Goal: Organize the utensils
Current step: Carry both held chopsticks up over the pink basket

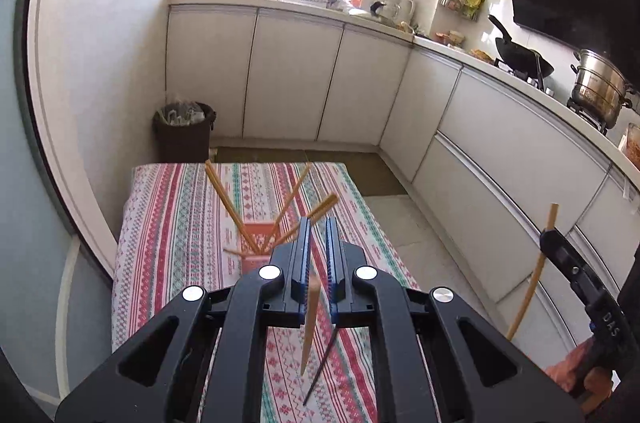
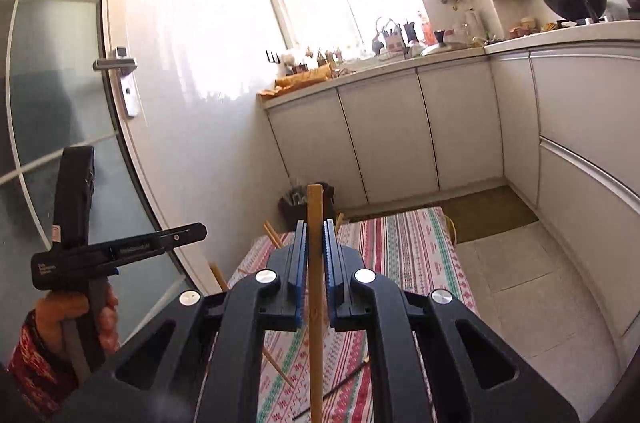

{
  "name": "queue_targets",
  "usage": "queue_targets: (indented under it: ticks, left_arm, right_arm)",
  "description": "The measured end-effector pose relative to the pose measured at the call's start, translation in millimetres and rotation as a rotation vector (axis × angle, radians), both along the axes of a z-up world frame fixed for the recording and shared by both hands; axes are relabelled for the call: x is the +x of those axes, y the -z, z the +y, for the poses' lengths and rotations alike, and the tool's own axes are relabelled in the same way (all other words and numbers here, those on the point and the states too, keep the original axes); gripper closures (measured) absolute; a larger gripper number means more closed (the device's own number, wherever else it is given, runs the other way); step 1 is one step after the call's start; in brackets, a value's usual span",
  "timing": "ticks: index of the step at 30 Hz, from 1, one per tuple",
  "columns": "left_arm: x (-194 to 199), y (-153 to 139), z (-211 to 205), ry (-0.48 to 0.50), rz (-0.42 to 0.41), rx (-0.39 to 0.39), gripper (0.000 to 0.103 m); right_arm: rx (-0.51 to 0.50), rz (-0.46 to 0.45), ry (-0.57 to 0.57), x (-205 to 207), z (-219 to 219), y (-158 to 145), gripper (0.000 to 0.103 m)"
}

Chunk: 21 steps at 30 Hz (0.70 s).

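Note:
My left gripper [image 1: 318, 223] is shut on a wooden chopstick [image 1: 310, 323] that hangs down over the striped tablecloth [image 1: 176, 223]. Just ahead stands a red utensil holder [image 1: 256, 247] with several wooden chopsticks [image 1: 224, 199] leaning out of it. A dark chopstick [image 1: 320, 371] lies on the cloth below. My right gripper [image 2: 316, 227] is shut on an upright wooden chopstick [image 2: 315, 303], held above the table. The right gripper also shows at the right edge of the left wrist view [image 1: 560, 247] with its chopstick [image 1: 530, 287].
White kitchen cabinets [image 1: 296, 79] line the back and right. A dark trash bin [image 1: 182, 131] stands beyond the table's far end. A wok [image 1: 520, 55] and a steel pot [image 1: 600, 91] sit on the stove. A glass door [image 2: 60, 103] is on the left.

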<state>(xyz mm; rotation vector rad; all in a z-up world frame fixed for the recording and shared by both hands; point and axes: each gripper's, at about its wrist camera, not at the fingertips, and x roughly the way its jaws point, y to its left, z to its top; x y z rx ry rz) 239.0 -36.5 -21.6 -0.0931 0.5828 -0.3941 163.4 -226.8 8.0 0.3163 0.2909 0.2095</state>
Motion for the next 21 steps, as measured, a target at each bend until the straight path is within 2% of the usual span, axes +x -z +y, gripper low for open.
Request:
queue_targets:
  ticks: [5,11,15,17,19,20,21]
  left_arm:
    - [40,-26,1,-0.045,-0.101,-0.032,0.096]
    - [77,-28,-10,-0.041,-0.120,-0.012,0.096]
    - [76,-23,-9,-0.005,-0.103,-0.029,0.096]
    - [67,-17,-5,0.028,-0.060,-0.021,0.096]
    - [63,6,-1,0.063,0.074,0.014,0.092]
    - [64,27,-1,0.085,0.167,0.039,0.077]
    - [67,51,1,0.084,0.250,0.071,0.066]
  right_arm:
    - [0.072,-0.084,0.029,25,-13,-28,0.095]
    - [0.097,-0.130,0.036,55,-20,-37,0.095]
    - [0.091,-0.114,0.025,69,-19,-27,0.095]
    - [0.089,-0.102,0.016,69,-20,-19,0.095]
    - [0.098,-0.087,0.017,65,-21,-10,0.095]
    - [0.110,-0.078,0.019,62,-23,-5,0.095]
    - [0.132,-0.067,0.021,60,-26,1,0.095]
